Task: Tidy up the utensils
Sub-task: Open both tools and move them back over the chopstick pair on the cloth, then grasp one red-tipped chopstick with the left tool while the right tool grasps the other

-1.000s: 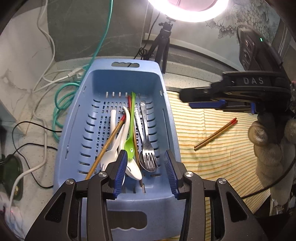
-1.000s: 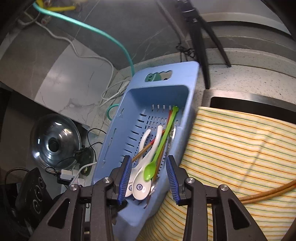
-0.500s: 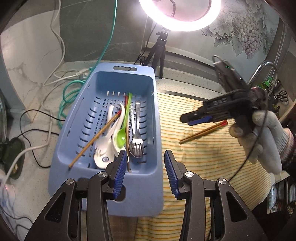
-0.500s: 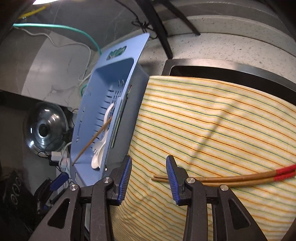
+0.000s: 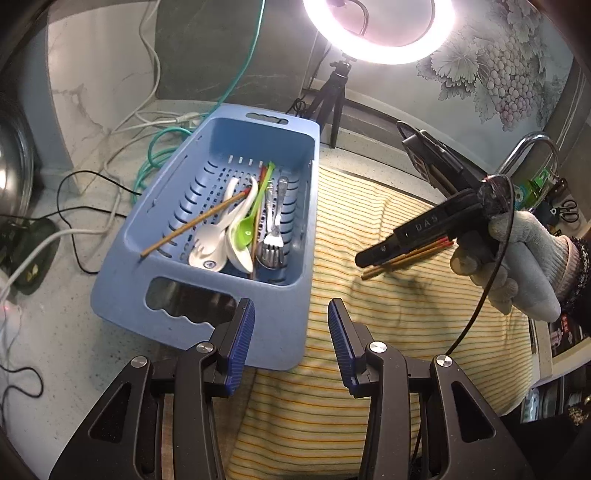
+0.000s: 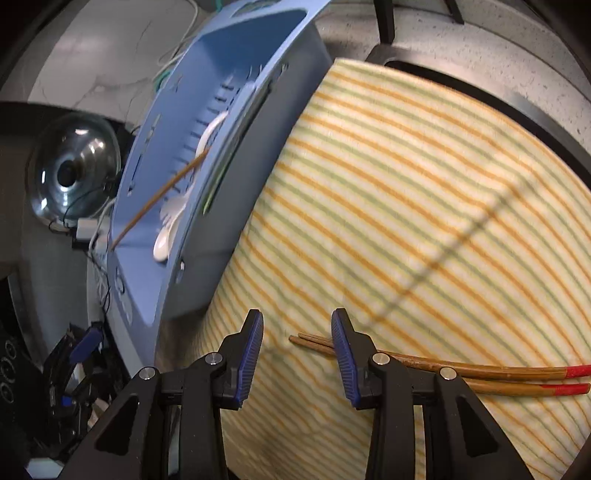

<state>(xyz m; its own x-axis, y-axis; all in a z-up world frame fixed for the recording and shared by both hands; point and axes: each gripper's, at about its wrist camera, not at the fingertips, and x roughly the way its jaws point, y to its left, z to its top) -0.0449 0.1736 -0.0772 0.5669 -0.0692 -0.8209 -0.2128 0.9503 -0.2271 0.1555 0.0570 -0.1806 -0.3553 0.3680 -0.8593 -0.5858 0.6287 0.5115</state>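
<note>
A blue slotted basket (image 5: 122, 254) holds white spoons (image 5: 210, 254), a green spoon (image 5: 245, 230), a metal fork (image 5: 273, 240) and one slanting chopstick (image 5: 192, 225). My left gripper (image 5: 291, 310) is open and empty above the basket's near right corner. On the striped cloth (image 5: 369, 332) lies a pair of red-ended chopsticks (image 5: 406, 258). A gloved hand holds my right gripper (image 5: 364, 260) just over them. In the right wrist view that gripper (image 6: 297, 317) is open, the chopsticks (image 6: 480, 371) run behind its right finger, and their bare tips poke into the gap untouched.
A ring light on a tripod (image 5: 376, 29) stands behind the basket. Cables (image 5: 159, 147) trail over the counter on the left. A steel lid (image 6: 70, 166) sits beyond the basket (image 6: 251, 206). A tap (image 5: 535, 144) rises at the far right, past the cloth (image 6: 406, 184).
My left gripper drew back from over the utensils to the basket's near corner. My right gripper swung from the basket across the cloth and sank onto the chopsticks. Neither opening changed.
</note>
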